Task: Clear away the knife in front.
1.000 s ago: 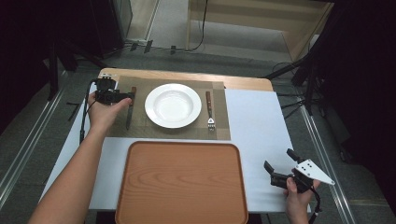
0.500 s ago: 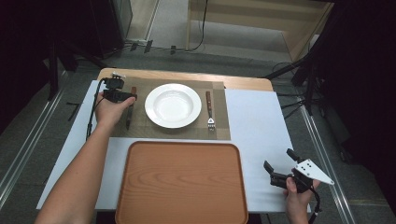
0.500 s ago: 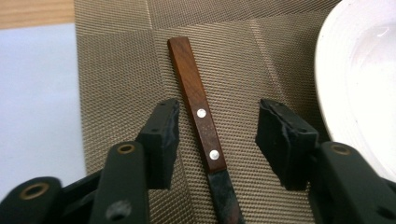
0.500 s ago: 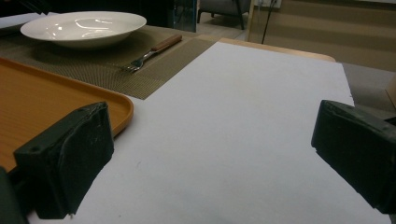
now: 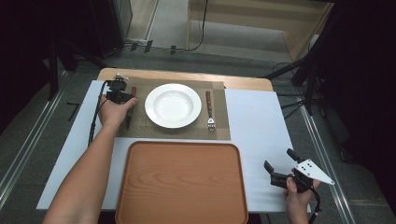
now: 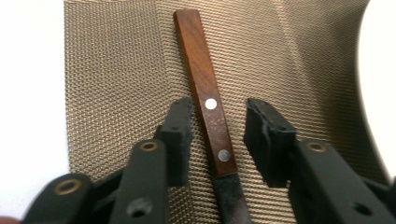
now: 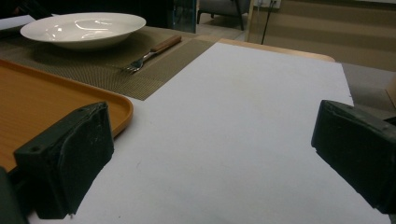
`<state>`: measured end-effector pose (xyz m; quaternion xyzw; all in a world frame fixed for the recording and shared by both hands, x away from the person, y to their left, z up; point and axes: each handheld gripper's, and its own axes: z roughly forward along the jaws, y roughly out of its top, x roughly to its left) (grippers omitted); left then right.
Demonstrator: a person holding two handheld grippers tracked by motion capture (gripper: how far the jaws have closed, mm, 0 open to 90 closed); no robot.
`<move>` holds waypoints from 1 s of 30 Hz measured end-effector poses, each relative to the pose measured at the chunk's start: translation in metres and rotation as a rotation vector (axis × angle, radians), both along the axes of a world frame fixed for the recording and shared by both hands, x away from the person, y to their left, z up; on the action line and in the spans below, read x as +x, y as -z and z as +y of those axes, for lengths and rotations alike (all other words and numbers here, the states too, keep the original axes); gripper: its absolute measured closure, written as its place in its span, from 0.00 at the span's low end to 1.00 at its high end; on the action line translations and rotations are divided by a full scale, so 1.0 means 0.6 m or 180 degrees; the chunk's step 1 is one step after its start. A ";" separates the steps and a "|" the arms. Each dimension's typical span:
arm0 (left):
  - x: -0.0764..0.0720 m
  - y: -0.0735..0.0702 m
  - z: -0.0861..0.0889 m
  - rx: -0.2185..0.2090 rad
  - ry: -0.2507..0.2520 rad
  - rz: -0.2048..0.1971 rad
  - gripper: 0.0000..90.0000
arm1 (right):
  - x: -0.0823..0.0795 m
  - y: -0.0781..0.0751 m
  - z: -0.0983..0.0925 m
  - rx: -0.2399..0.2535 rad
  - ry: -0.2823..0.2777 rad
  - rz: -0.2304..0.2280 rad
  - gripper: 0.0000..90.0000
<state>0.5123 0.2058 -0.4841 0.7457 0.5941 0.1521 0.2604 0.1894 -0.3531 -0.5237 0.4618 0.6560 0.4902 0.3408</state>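
The left gripper [image 5: 122, 94] sits low over the left side of the woven placemat [image 5: 219, 130], just left of the white plate [image 5: 173, 105], held in the person's left hand [image 5: 112, 112]. In the left gripper view its two black jaws straddle the knife [image 6: 205, 100], a table knife with a brown wooden handle and two metal rivets lying flat on the placemat. The jaws have just been closing, with the handle between them, yet a gap shows on each side between the pads and the wood, so they are not gripping it. The handle end points to the far side of the table, and the dark blade runs back toward the near side beneath the gripper. On the right of the plate a fork [image 5: 209, 109] with a matching wooden handle lies on the placemat. The wooden tray [image 5: 182, 182] rests on the near side of the table, just in front of the placemat. The right gripper [image 5: 280, 170] rests near the table's near right corner on the white surface [image 5: 261, 121], well apart from the tray, its jaws standing wide open with nothing between them.
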 end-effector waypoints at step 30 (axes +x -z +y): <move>0.002 -0.001 -0.003 0.0206 -0.0092 0.0040 0.85 | 0.000 0.000 0.000 0.0014 0.0029 0.0009 0.00</move>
